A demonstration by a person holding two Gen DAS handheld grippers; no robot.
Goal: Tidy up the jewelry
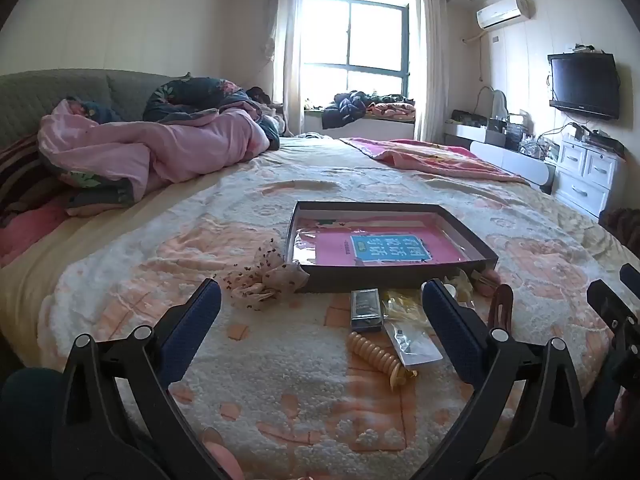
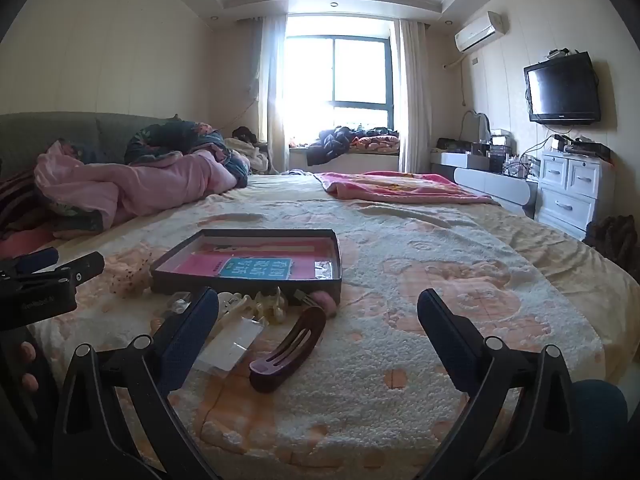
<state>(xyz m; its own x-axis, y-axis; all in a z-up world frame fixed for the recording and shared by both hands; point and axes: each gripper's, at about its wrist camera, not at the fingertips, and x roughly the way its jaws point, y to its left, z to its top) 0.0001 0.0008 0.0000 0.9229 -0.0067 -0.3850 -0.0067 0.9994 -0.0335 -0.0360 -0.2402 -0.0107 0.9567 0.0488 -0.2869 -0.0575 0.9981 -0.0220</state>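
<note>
So it's a bedroom: big bed with a fuzzy cream-and-peach blanket (image 1: 280, 380), rumpled pink quilt (image 1: 160, 152) by the headboard, bright window (image 1: 356, 40), wall-mounted black TV (image 2: 562, 88) over white drawers (image 2: 572, 192). A shallow dark cardboard box with a pink booklet inside (image 1: 384, 272) sits mid-bed. Just in front of it: a beige spiral hair tie (image 1: 376, 352), a dark brown hair clip (image 2: 288, 344), a clear plastic packet (image 2: 232, 344). Left gripper (image 1: 320, 304) and right gripper (image 2: 316, 308) hover low, fingers spread wide, holding nothing.
</note>
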